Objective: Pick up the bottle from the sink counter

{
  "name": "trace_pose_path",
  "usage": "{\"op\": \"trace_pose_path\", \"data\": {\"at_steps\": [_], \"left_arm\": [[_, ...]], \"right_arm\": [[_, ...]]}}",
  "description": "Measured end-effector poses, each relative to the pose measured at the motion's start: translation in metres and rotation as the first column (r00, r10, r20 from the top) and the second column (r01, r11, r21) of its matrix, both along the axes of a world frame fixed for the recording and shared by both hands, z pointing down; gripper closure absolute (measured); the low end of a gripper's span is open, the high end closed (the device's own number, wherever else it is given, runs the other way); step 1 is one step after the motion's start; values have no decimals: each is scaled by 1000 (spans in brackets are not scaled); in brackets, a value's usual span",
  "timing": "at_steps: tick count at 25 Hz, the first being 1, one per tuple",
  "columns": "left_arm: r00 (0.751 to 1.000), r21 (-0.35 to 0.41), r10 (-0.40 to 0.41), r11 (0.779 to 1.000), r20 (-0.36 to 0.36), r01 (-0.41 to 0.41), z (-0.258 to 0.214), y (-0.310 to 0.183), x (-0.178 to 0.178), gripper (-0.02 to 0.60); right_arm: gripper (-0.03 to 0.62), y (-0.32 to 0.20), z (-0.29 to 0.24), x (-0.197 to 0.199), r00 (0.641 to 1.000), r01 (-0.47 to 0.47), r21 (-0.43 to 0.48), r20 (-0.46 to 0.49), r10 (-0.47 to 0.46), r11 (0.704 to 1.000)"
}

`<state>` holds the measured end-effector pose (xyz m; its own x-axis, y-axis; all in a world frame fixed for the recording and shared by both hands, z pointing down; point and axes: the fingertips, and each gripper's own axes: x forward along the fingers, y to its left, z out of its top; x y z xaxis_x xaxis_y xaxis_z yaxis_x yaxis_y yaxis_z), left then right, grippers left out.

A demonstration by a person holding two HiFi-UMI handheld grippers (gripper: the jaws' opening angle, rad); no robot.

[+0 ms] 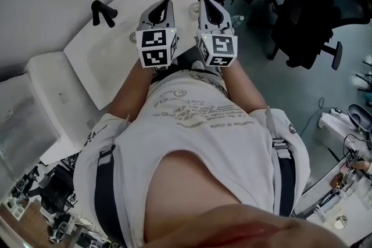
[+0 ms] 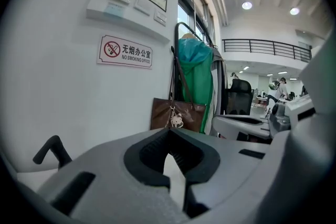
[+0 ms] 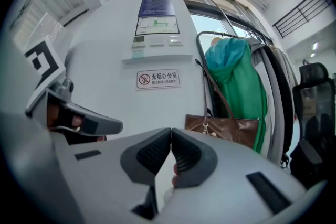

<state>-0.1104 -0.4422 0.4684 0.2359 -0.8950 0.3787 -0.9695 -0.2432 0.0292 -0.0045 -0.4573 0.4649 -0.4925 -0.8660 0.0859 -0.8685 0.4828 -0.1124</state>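
Note:
The white sink counter (image 1: pixel 116 64) runs across the upper left of the head view, with a black faucet (image 1: pixel 103 12) at its back. A small pale round thing (image 1: pixel 193 7) sits at the counter's near corner; whether it is the bottle I cannot tell. My left gripper (image 1: pixel 166 4) hangs over the counter's right end, its jaws shut on nothing (image 2: pixel 169 132). My right gripper (image 1: pixel 204 3) is held just beside it, past the counter's edge, also shut and empty (image 3: pixel 171 131). Neither gripper view shows a bottle.
Beyond the counter a brown bag (image 2: pixel 176 115) and a green jacket (image 2: pixel 195 78) hang by the white wall with a no-smoking sign (image 2: pixel 126 51). A black office chair (image 1: pixel 302 26) stands to the right. A white cabinet (image 1: pixel 49 90) adjoins the counter on the left.

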Motion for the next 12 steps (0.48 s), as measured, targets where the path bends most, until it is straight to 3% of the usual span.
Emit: {"op": "trace_pose_path", "data": {"at_steps": [5, 10, 12], "left_arm": [[1000, -10, 14, 1000, -4, -14, 4, -9, 1, 560], [1000, -19, 15, 1000, 5, -15, 6, -13, 3, 560], [1000, -21, 5, 1000, 12, -5, 6, -13, 1, 560]], "right_arm": [[558, -3, 26, -1, 999, 46, -17, 2, -46, 999], [350, -4, 55, -12, 986, 164, -56, -16, -165, 985], [318, -4, 70, -18, 977, 205, -73, -44, -208, 976]]}}
